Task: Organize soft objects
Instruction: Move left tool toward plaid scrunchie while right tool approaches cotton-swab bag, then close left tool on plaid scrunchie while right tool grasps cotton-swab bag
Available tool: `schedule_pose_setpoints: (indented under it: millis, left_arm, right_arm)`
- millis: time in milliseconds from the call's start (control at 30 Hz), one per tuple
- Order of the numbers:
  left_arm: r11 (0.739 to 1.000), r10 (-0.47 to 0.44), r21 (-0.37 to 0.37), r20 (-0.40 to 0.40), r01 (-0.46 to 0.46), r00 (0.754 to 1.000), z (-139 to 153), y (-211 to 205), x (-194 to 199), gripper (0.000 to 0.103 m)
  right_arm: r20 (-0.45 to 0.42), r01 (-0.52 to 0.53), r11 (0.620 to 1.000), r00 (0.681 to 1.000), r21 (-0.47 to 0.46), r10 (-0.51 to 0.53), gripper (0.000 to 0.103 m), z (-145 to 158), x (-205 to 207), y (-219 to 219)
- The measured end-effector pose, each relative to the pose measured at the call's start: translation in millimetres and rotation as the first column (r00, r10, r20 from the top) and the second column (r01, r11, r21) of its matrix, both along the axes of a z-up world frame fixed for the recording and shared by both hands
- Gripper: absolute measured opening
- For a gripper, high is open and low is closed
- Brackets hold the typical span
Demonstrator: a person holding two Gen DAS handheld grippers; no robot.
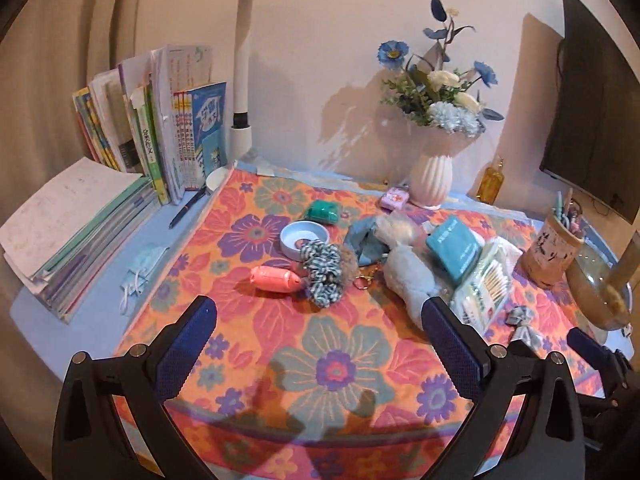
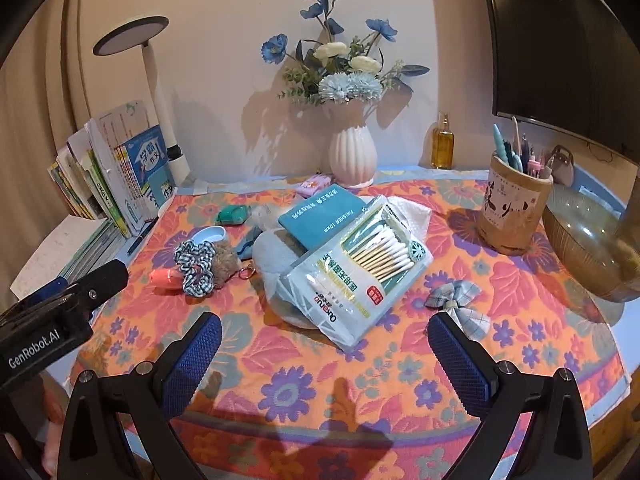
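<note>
Hovering above the flowered woven cloth (image 1: 256, 344), the left gripper (image 1: 320, 344) has its two blue textured pads wide apart and nothing between them. The right gripper (image 2: 325, 354) is the same: spread pads, empty, low over the cloth.

The soft things lie in a loose heap in the middle. A checked fabric scrunchie (image 1: 323, 270) touches a brown fluffy pompom (image 2: 225, 261) with a metal key ring, and a smooth pink capsule-shaped case (image 1: 275, 279) is just beside it. A grey plush toy (image 1: 412, 276) lies under a shiny plastic packet of cotton swabs (image 2: 360, 272) and a flat teal pouch (image 2: 325, 216). A plaid cloth bow (image 2: 460, 306) rests apart, near the right gripper's right pad. A ribbed white vase (image 2: 353, 153) stands behind, at the wall.
</note>
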State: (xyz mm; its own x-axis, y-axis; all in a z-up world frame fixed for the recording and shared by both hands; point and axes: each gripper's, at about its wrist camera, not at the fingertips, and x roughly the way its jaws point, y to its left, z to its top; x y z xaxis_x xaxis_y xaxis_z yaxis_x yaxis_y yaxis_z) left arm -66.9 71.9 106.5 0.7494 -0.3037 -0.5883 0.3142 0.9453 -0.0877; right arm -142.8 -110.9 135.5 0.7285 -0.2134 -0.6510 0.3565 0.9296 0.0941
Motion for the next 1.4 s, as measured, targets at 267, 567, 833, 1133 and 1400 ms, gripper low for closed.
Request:
schedule_pose_setpoints:
  millis: [267,567,833,1133,1400]
  left_arm:
    - [0.999,0.012,-0.032,-0.028,-0.013,1.000,6,11,6,0.102]
    - [1.000,-0.021,0.005,0.005,0.021,1.000,14,10,26,0.102]
    - [0.995,-0.088,0.043,-0.012,0.088,0.996,0,-8,68,0.101]
    - [0.985,-0.149,0.064,-0.119,0.158,0.982,-44,-38,109,0.080]
    - [0.986,-0.123,0.088,-0.166,0.139,0.979,-65,-44,127,0.080]
  right_arm:
    - [-0.002,0.015,1.000,1.000,-0.012,-0.015,0.103,2,-4,-2]
    - [0.003,0.072,0.997,0.997,0.018,-0.072,0.103,-2,-5,-21]
    - [-0.021,0.113,0.985,0.994,0.134,-0.111,0.103,-14,9,-59]
    - [-0.092,0.099,0.909,0.993,0.406,-0.067,0.103,-51,55,-98]
    - [-0.129,0.141,0.855,0.988,0.499,-0.088,0.103,-70,78,-112]
